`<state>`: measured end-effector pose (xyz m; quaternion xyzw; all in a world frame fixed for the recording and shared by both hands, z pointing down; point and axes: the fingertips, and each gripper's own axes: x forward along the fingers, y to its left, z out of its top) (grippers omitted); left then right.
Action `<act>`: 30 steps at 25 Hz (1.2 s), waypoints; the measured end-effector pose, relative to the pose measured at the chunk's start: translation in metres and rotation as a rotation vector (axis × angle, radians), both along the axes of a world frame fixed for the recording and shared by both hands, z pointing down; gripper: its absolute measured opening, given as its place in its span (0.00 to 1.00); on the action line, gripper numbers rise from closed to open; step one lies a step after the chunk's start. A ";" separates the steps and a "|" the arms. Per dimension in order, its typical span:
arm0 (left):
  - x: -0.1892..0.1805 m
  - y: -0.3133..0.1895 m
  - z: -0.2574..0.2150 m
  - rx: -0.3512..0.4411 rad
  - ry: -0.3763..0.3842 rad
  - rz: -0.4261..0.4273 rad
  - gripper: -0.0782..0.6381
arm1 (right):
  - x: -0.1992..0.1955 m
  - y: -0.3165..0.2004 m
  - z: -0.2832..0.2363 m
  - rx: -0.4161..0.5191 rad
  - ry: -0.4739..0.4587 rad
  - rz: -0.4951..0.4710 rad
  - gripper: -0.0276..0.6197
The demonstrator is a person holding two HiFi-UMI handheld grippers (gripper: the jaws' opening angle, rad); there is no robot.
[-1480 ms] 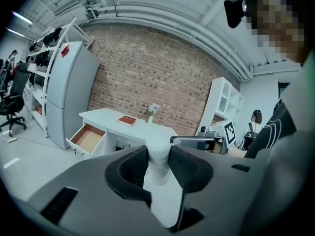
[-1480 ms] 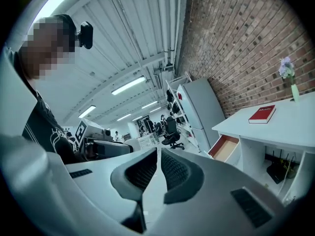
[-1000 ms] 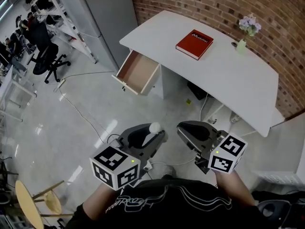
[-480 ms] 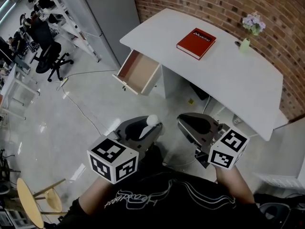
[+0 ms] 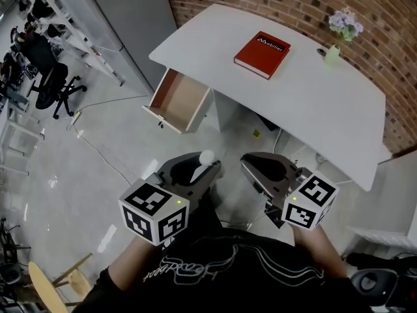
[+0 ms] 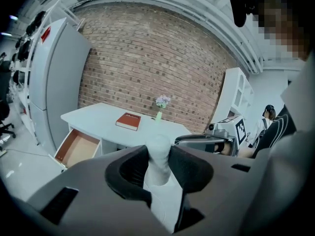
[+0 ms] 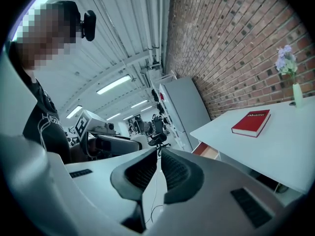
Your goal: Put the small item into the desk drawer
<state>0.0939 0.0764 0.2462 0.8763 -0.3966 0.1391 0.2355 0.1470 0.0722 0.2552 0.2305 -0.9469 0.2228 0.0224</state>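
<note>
Drawer (image 5: 174, 101): pulled open at the counter's (image 5: 326, 116) left end
Left gripper (image 5: 199, 169): fingers clamped on the small white item (image 5: 207, 156), over the floor, well apart from the drawer
Right gripper (image 5: 254, 169): beside the left gripper, fingers narrow, almost together, holding nothing
Red book (image 5: 262, 54): flat on the counter
Flower vase (image 5: 333, 52): upright, right of the book

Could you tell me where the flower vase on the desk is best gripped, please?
Probably the vase by its pale green body, below the flowers, coming level from the desk front: it stands upright, slim, near the brick wall.
</note>
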 end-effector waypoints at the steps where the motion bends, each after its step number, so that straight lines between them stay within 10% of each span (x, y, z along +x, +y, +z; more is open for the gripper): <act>1: -0.008 -0.011 0.003 -0.009 0.001 -0.001 0.31 | -0.007 -0.010 0.005 -0.014 0.002 0.004 0.13; 16: -0.153 -0.179 0.079 -0.126 -0.023 -0.022 0.31 | -0.149 -0.163 0.078 -0.175 0.075 0.006 0.13; 30: -0.226 -0.295 0.208 -0.184 -0.213 0.055 0.31 | -0.212 -0.250 0.146 -0.263 0.129 0.060 0.13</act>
